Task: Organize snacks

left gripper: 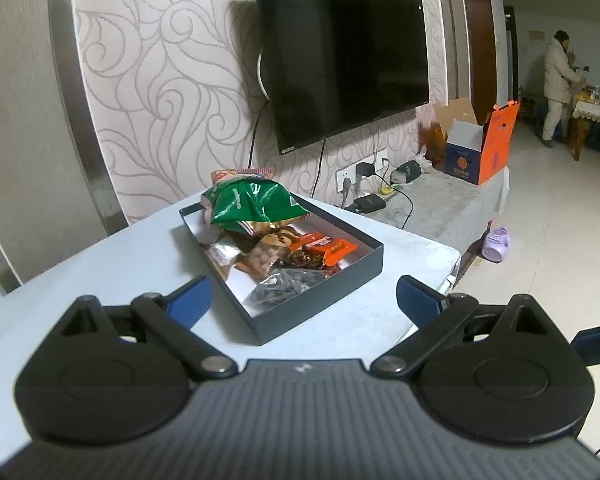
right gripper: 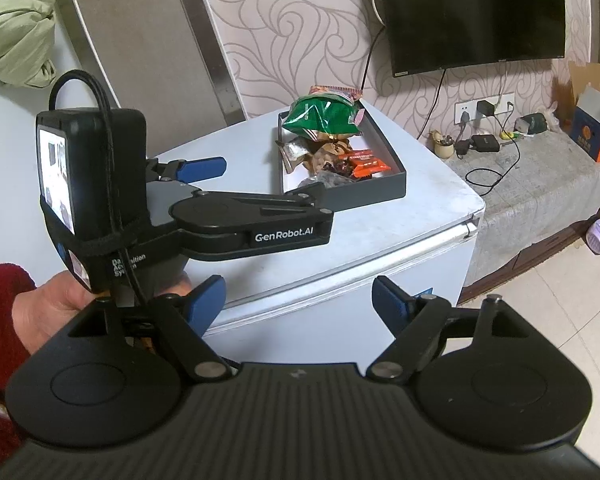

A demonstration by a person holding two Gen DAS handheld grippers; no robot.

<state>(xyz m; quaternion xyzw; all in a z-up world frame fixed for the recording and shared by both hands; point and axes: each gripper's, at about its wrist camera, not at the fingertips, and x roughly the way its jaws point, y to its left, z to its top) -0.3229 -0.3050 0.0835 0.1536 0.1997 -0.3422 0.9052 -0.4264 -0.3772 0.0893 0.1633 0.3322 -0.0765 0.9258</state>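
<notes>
Snack box (left gripper: 324, 304): dark tray, heaped with packets, dead ahead of my left gripper (left gripper: 304, 300), jaws wide and empty, long axis running away up-left; my right gripper (right gripper: 298, 300), likewise agape and empty, hangs farther back off the white cabinet (right gripper: 380, 240).

A home living room: a flat television (left gripper: 342, 56) is hanging on swirl-patterned wallpaper (left gripper: 156, 80), chargers are sitting in wall sockets (right gripper: 485, 108) above a cloth-covered low bench (left gripper: 444, 200), and a purple slipper (left gripper: 496, 243) is lying on the tiled floor (left gripper: 560, 240).
</notes>
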